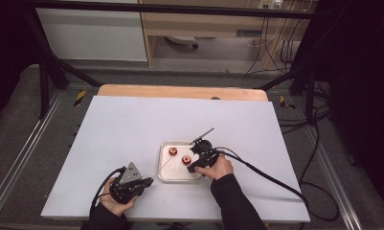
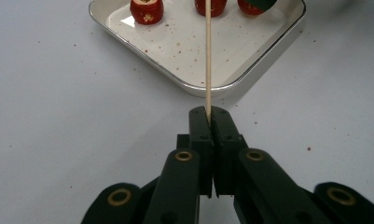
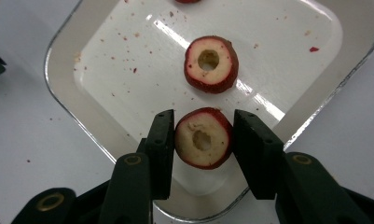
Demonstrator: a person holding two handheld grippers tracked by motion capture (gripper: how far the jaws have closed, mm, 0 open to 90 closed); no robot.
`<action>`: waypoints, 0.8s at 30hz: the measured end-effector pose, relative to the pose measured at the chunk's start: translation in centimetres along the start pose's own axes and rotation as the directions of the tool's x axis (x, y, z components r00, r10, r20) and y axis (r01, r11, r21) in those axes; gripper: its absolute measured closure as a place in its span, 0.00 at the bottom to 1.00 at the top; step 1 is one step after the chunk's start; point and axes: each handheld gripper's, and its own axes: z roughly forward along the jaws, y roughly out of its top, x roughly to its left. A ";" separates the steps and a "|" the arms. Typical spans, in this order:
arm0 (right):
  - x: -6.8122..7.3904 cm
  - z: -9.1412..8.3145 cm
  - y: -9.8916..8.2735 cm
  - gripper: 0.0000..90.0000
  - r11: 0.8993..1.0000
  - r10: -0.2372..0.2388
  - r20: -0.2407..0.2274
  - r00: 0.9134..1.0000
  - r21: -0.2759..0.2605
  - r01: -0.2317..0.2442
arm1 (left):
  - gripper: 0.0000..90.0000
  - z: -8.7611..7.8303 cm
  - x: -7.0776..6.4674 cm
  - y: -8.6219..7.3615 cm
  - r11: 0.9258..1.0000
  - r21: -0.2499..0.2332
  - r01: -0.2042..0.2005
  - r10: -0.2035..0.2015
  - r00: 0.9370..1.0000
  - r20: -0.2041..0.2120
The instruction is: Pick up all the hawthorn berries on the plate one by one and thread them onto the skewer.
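White covers the bench [image 1: 132, 129], and a shiny square tray [image 1: 166, 176] sits near the person's side so both hands can reach it. Cored red fruit pieces lie in the tray, holes facing up. The left gripper [image 2: 208, 112] is clenched tight on a thin wooden stick [image 2: 208, 56]. The stick points over the tray rim toward the fruit, likely ready to poke through a hole. The right gripper [image 3: 203, 135] has its jaws on both sides of the nearest fruit piece [image 3: 203, 137]. One jaw touches it, but a thin gap shows at the other, so it isn't squeezed yet. Another fruit piece [image 3: 211, 64] waits just behind, still free in the tray.
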 end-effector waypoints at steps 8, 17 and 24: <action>0.3 -2.4 -0.2 0.67 0.983 0.027 -0.068 0.997 -0.178 -0.039 | 0.98 0.0 -0.3 0.0 1.000 -0.023 0.008 -0.008 1.000 -0.003; 0.3 -3.1 -0.5 0.67 0.899 0.071 -0.166 0.984 -0.417 -0.135 | 0.98 -0.3 -0.5 -0.1 0.997 -0.058 0.057 -0.058 0.998 -0.022; 0.4 -2.6 -0.7 0.67 0.802 0.102 -0.262 0.960 -0.549 -0.235 | 0.98 -0.5 -0.8 -0.2 0.992 -0.069 0.107 -0.110 0.993 -0.042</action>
